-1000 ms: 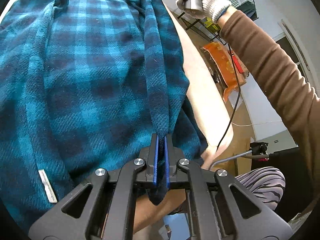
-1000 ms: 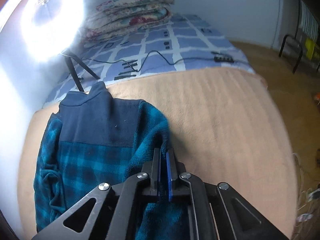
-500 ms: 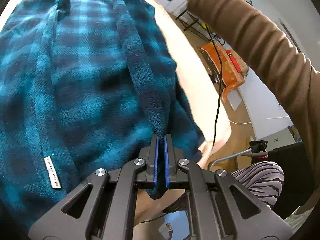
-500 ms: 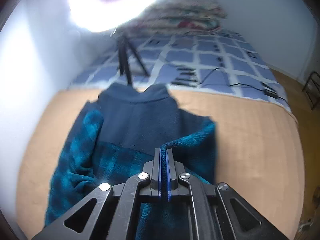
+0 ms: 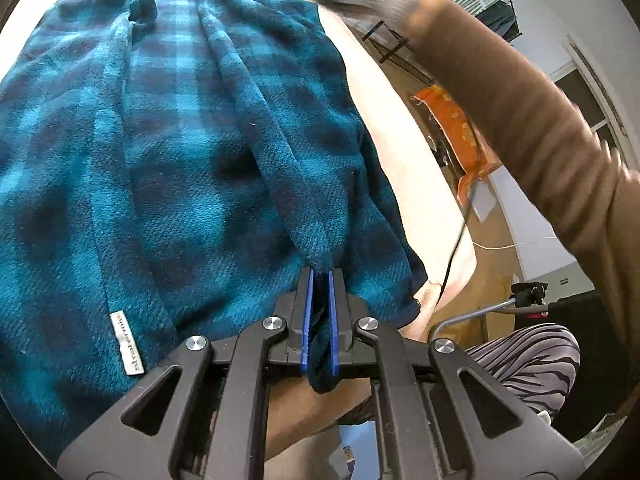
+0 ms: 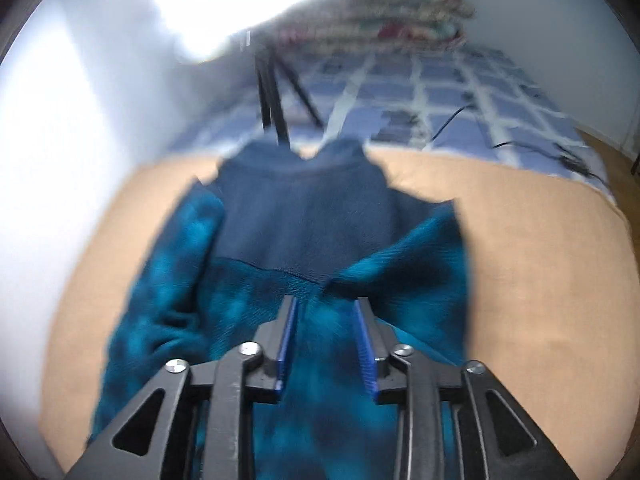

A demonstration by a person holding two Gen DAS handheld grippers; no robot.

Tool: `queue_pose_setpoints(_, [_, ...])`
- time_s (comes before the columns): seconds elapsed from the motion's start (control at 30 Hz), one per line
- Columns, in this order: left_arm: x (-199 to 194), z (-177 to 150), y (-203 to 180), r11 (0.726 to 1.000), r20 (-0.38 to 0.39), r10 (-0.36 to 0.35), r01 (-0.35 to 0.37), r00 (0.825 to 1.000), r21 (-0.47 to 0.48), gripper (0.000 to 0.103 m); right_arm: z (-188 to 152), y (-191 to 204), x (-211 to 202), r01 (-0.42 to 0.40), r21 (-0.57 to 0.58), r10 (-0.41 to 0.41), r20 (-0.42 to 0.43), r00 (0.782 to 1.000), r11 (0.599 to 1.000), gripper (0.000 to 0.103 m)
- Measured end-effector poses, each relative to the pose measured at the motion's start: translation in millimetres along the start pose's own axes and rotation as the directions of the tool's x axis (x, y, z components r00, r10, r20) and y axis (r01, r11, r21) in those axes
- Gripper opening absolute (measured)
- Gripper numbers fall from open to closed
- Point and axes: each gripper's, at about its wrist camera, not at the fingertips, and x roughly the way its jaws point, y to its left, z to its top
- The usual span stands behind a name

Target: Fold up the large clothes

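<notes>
The left tool (image 5: 319, 276) is closed tight on a fold of the fleece (image 5: 168, 152), near its hem, and the cloth hangs a little under the blue pads. The right tool (image 6: 326, 304) is opening now: its jaws stand apart, the fleece lies between and under them, but the pads do not press it.

The fleece is a blue checked top with a dark navy yoke (image 6: 304, 216) and collar. It lies on a tan blanket (image 6: 540, 264) on the bed. In the right wrist view both side parts are turned in over the middle, so the garment looks narrow and long. A small white label (image 5: 127, 342) shows near the hem on the left side. The person's brown sleeve (image 5: 520, 120) reaches across above the garment.

I judge that the 2 side folds are nearly done, because the right side is just being let go. What is left, I think, is to release the left side too, smooth the cloth, and then fold it across its length, hem toward the collar.
</notes>
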Motion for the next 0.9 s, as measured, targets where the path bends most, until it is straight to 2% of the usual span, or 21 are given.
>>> queue_pose_setpoints(0.03, [-1.8,0.1,0.8,1.000,0.001,-0.004,0.004,1.000,-0.005,0.011,-4.2,-10.5,-21.3,-0.013,0.021,0.012,0.027,1.000,1.000,0.046])
queue_pose_setpoints(0.1, [-5.8,-0.2,1.3,1.000,0.008,-0.009,0.009,1.000,-0.018,0.018,-14.8,-31.5,-51.8,-0.011,0.069,0.006,0.064,0.998,0.998,0.056])
queue_pose_setpoints(0.2, [-12.1,-0.6,-0.2,1.000,0.018,-0.014,0.014,1.000,-0.016,0.019,-45.8,-70.2,-78.1,-0.027,0.183,0.019,0.047,0.999,0.983,0.057])
queue_pose_setpoints(0.27, [-17.0,-1.0,-1.4,1.000,0.026,-0.006,0.007,1.000,-0.010,0.030,-65.1,-85.7,-78.0,-0.022,0.228,0.024,-0.005,1.000,0.973,0.057])
queue_pose_setpoints(0.33, [-20.8,-0.7,-1.1,1.000,0.037,-0.006,0.007,0.999,-0.015,0.033,-81.0,-91.6,-68.7,0.015,0.239,0.002,-0.073,0.997,0.971,0.056])
queue_pose_setpoints(0.37, [-21.7,0.3,-0.6,1.000,0.038,-0.012,0.013,0.999,-0.021,0.033,-89.3,-92.1,-63.4,0.034,0.234,-0.010,-0.103,0.995,0.972,0.053])
queue_pose_setpoints(0.43, [-21.7,2.8,1.0,0.999,0.034,-0.026,0.027,0.999,-0.040,0.033,-101.6,-91.3,-55.8,0.050,0.215,-0.023,-0.128,0.992,0.975,0.010])
queue_pose_setpoints(0.5, [-17.5,5.3,2.0,0.998,0.027,-0.024,0.026,0.999,-0.057,0.033,-109.1,-89.5,-45.0,0.137,0.177,-0.112,-0.145,0.983,0.975,0.011])
queue_pose_setpoints(0.57, [-14.6,6.8,2.2,0.998,0.028,0.005,-0.003,1.000,-0.060,0.033,-114.0,-89.1,-37.0,0.277,0.108,-0.257,-0.169,0.951,0.955,0.011])
queue_pose_setpoints(0.6, [-14.0,7.0,1.8,0.998,0.029,0.014,-0.012,0.999,-0.054,0.033,-117.0,-89.6,-38.4,0.317,0.098,-0.297,-0.174,0.939,0.943,0.016])
queue_pose_setpoints(0.63, [-13.6,6.4,0.9,0.999,0.031,0.030,-0.029,0.999,-0.043,0.033,-118.9,-90.9,-44.2,0.323,0.120,-0.300,-0.173,0.938,0.939,0.022])
queue_pose_setpoints(0.67, [-13.6,5.6,0.9,0.999,0.034,0.035,-0.034,0.999,-0.043,0.033,-123.4,-91.7,-58.2,0.297,0.171,-0.272,-0.154,0.950,0.939,0.023])
queue_pose_setpoints(0.77, [-14.5,2.9,-0.2,0.999,0.032,0.010,-0.008,0.999,-0.050,0.033,-140.5,-81.9,-101.7,0.194,0.225,-0.174,-0.106,0.979,0.955,0.026])
queue_pose_setpoints(0.83, [-15.8,0.5,-3.8,0.999,0.032,0.003,-0.001,0.999,-0.041,0.033,-160.6,-70.7,-130.4,0.118,0.241,-0.100,-0.088,0.991,0.963,0.031])
queue_pose_setpoints(0.9, [-14.0,-0.3,-7.9,1.000,0.029,-0.007,0.008,1.000,-0.029,0.038,-184.6,-59.6,-152.3,0.046,0.261,-0.026,-0.081,0.996,0.964,0.032])
